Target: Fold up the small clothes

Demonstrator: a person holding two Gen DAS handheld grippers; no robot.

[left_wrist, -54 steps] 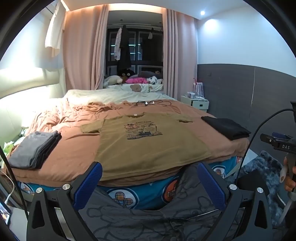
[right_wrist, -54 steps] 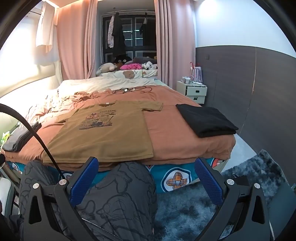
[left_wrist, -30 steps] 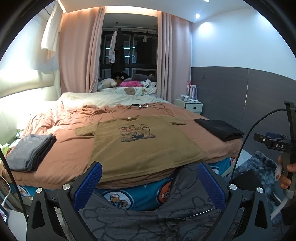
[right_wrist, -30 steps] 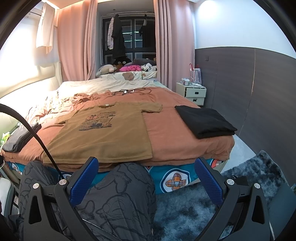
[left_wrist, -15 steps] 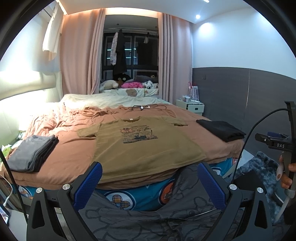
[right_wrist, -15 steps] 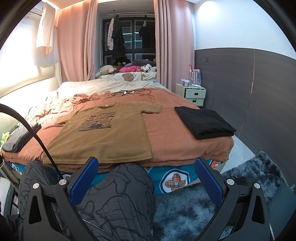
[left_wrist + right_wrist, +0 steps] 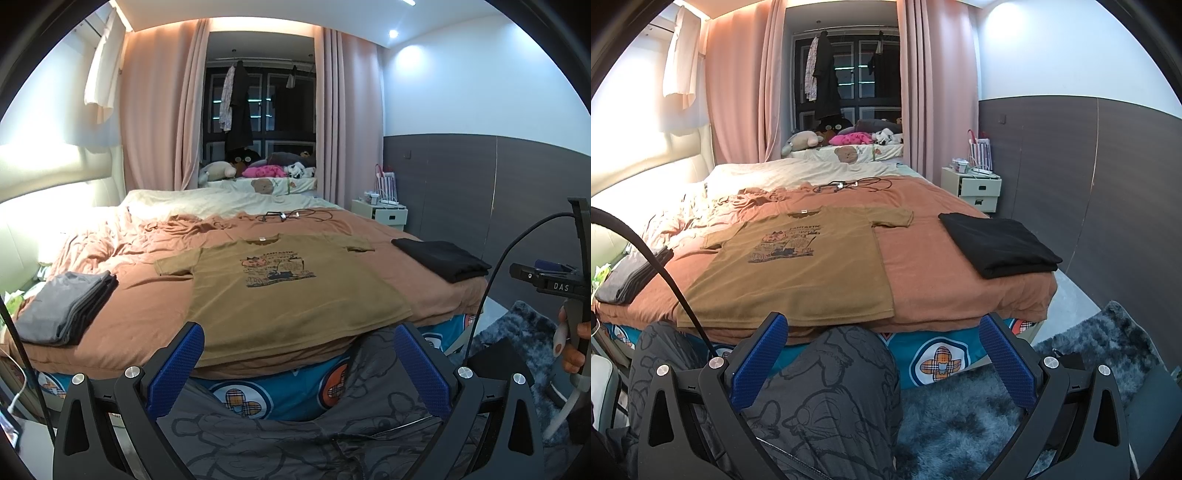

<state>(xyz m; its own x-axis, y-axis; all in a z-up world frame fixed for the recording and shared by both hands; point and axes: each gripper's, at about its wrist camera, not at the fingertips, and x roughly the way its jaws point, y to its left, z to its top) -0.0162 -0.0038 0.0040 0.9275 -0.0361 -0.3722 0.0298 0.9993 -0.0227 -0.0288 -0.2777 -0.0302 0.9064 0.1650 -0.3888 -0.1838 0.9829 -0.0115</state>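
Mustard-brown printed cotton tee (image 7: pixel 284 291) lies flat w/ hem at bed (image 7: pixel 147 295) edge; both hand-held grippers, left (image 7: pixel 299 363) & right (image 7: pixel 882 360), gape wide & empty, so a shallow pinch could grab the rust-orange bedsheet (image 7: pixel 945 266) too.

A home bedroom — bed (image 7: pixel 147 295), curtains (image 7: pixel 155 110), nightstand (image 7: pixel 971 188).

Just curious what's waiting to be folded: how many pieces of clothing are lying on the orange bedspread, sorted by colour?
Brown T-shirt, spread flat: 1
Grey folded pile: 1 pile; pieces inside cannot be counted
Black folded pile: 1 pile; pieces cannot be counted
Total: 3 lots of clothing
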